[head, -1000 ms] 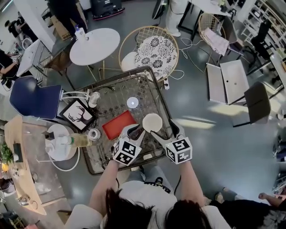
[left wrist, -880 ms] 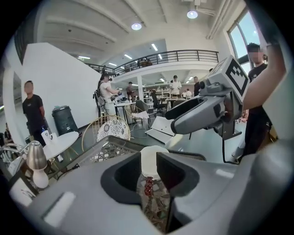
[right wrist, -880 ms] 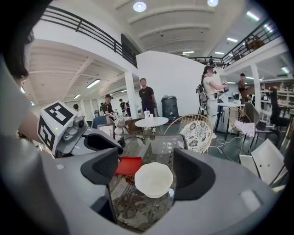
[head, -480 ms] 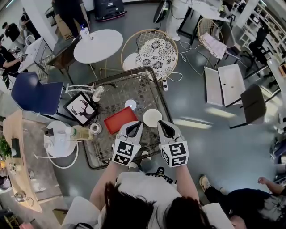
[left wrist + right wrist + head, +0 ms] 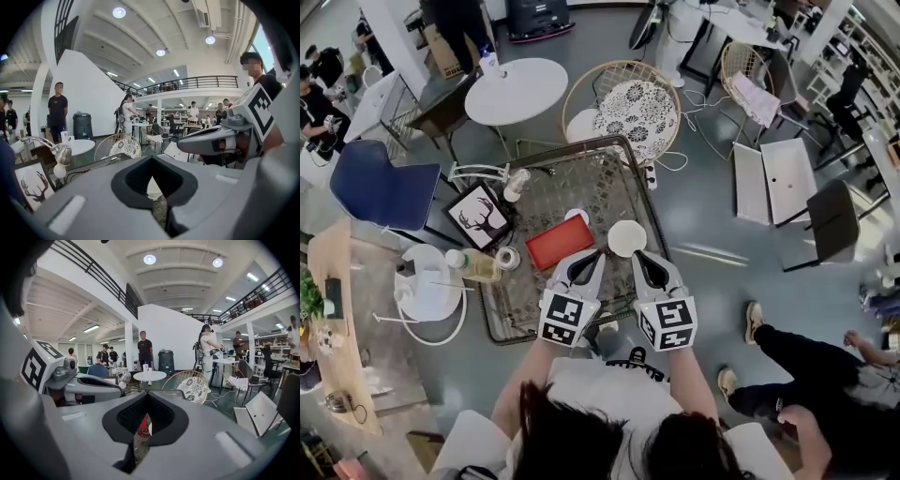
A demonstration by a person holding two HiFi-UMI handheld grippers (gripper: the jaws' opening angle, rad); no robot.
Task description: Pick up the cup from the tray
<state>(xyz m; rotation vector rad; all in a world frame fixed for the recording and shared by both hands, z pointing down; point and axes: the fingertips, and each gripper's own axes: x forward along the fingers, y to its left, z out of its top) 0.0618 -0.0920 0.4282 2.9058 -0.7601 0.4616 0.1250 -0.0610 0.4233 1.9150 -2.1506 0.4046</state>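
Note:
A white round cup (image 5: 627, 238) stands on the patterned table (image 5: 581, 187), just right of the red tray (image 5: 558, 242). A smaller white round thing (image 5: 577, 216) sits at the tray's far corner. Both grippers hover side by side over the table's near edge, short of the cup. My left gripper (image 5: 589, 259) is shut and empty; in its own view (image 5: 152, 176) the cup (image 5: 152, 188) shows white through the notch. My right gripper (image 5: 642, 259) has just been closing and is shut with nothing between its jaws (image 5: 145, 418); a sliver of the red tray (image 5: 142, 425) shows past them.
A framed deer picture (image 5: 478, 217), a bottle (image 5: 473, 265) and a small jar (image 5: 508, 258) stand at the table's left. A white side table (image 5: 427, 292), a blue chair (image 5: 384, 192) and a wicker chair (image 5: 628, 108) surround it. A person's legs (image 5: 787, 361) are at the lower right.
The right gripper's jaws, open around the cup a second ago, have let it go and shut. Both grippers have drawn back toward me and risen. The cup stays on the table.

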